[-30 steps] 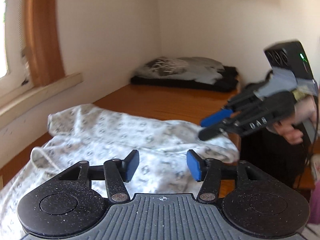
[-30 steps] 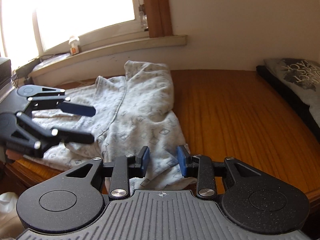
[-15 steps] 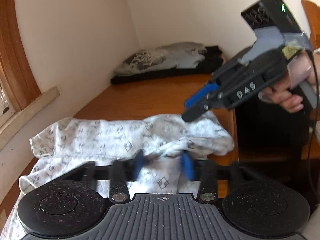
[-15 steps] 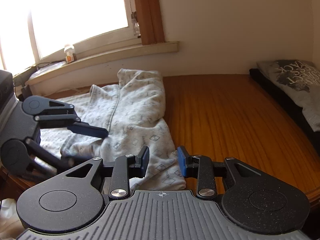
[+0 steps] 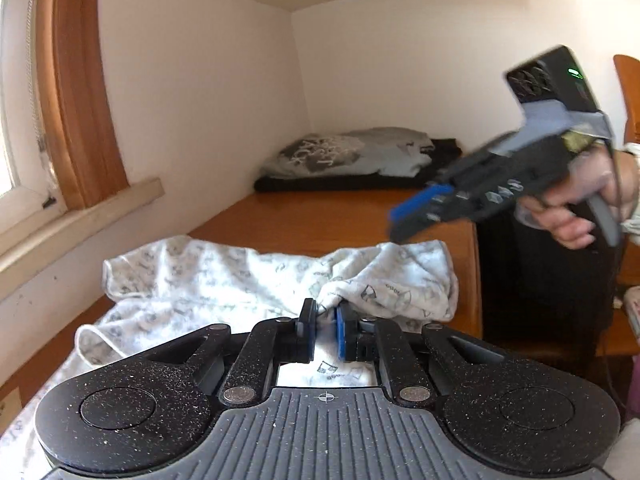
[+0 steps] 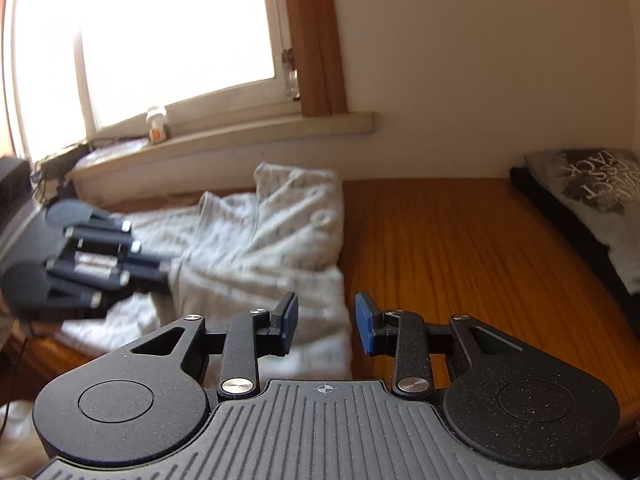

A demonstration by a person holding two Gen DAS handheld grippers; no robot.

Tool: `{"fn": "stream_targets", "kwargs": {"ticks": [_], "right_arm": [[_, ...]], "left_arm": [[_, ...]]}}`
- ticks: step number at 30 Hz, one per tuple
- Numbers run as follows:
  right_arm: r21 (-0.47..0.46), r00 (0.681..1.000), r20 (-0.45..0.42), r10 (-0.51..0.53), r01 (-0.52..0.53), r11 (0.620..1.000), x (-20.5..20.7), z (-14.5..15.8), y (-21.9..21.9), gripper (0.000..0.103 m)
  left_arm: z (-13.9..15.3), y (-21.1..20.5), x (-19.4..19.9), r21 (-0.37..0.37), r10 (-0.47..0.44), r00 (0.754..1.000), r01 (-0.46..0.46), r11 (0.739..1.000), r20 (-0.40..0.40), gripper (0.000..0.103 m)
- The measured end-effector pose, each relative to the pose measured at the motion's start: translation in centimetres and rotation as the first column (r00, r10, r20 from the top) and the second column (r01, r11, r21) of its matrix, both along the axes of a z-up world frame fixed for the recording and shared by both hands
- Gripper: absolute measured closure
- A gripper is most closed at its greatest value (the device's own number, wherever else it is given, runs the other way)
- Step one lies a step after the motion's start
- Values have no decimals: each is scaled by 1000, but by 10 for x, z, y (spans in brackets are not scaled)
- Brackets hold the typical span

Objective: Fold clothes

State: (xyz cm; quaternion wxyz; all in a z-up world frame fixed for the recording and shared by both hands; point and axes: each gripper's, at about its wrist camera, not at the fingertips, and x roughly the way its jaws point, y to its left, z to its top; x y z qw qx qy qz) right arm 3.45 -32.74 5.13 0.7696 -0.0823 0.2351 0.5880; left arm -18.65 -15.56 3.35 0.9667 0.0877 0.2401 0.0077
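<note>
Garment, white with a small grey print, lies crumpled on the wooden table, long axis running from the near front edge toward the window wall; in the right wrist view it reads as a band from the sill side down to the table's front edge. Left gripper is at the garment's near edge, jaws just closed in, and a pinch of fabric sits between the blue pads: clamped on cloth, a small bunched ridge rising right ahead of the tips. Same tool shows blurred at the left of the right wrist view, tips buried in the cloth.

Right gripper has pads apart, nothing between them, hovering over the garment's right-hand hem where cloth meets bare wood; cloth lies below and to the left of the gap, not in it. In the left wrist view it hangs above the far right corner of the garment, clear of the fabric, a hand on the grip.

Key relation: left tool already holds one near-edge point; right tool is nearer the other corner, which sits down and slightly left of its open pads. Likely next need: right drops onto that hem and closes, so both grip one edge and can carry it along the long axis. Risk, as a judgement: left pinch looks thin and could slip.

Folded dark and grey clothes lie stacked at the table's far end, well apart.
</note>
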Motion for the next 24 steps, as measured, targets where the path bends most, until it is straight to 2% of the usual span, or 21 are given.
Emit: {"fn": "stream_targets", "kwargs": {"ticks": [3,5,9,11,14,17,19,24], "right_arm": [[-15,1000,-22,5,-5,1000,12,-3,24,70],[-43,1000,-19,13,-14,999,15,-8,37,70],[-122,999,-51,7,-13,992,17,-19,35,78],[-126,999,-53,2,-9,992,13,-20,21,79],[-100,997,-81,-16,8,995,12,-17,-2,78],[-93,996,-80,-50,42,995,16,-16,-7,68],[-92,993,-96,-64,56,994,21,-20,-7,65],[-94,981,-191,-27,9,996,30,-31,2,60]], "left_arm": [[-2,-4,5,-2,-10,1000,10,1000,-9,91],[-3,-6,9,-8,-13,1000,13,1000,-23,78],[-7,-8,9,-21,-18,999,17,1000,-46,68],[-3,-1,1,-66,-36,999,33,997,-33,63],[11,15,-4,-137,-34,999,34,990,-1,61],[26,36,8,-166,9,1000,-5,986,22,61],[34,50,21,-178,39,999,-33,984,31,61],[19,72,74,-81,149,987,-153,985,-56,65]]}}
